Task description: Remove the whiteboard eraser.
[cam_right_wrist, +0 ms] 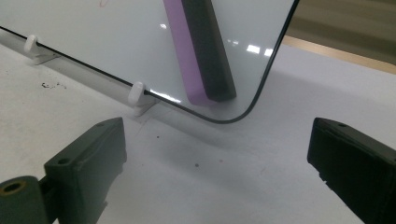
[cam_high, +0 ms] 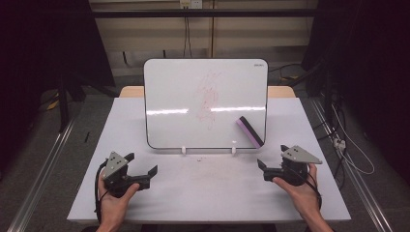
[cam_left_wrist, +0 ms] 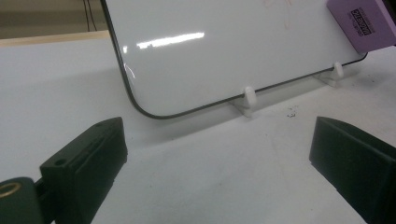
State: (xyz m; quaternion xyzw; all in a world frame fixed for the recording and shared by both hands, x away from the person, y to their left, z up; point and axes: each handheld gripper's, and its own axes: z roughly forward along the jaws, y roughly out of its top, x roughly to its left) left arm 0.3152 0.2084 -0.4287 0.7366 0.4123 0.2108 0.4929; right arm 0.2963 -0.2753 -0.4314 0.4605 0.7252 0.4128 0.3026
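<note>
A whiteboard stands upright on two small white feet in the middle of the table, with red scribbles on its face. A purple and black eraser sticks to its lower right corner; the eraser shows close up in the right gripper view and at the top right edge as the eraser in the left gripper view. My left gripper rests open on the table, in front of the board's left corner. My right gripper is open too, below the eraser. Both hold nothing.
The white table has faint smudges in front of the board. A wooden edge shows behind it. Metal rails run along both sides on the floor, and cables lie on the right.
</note>
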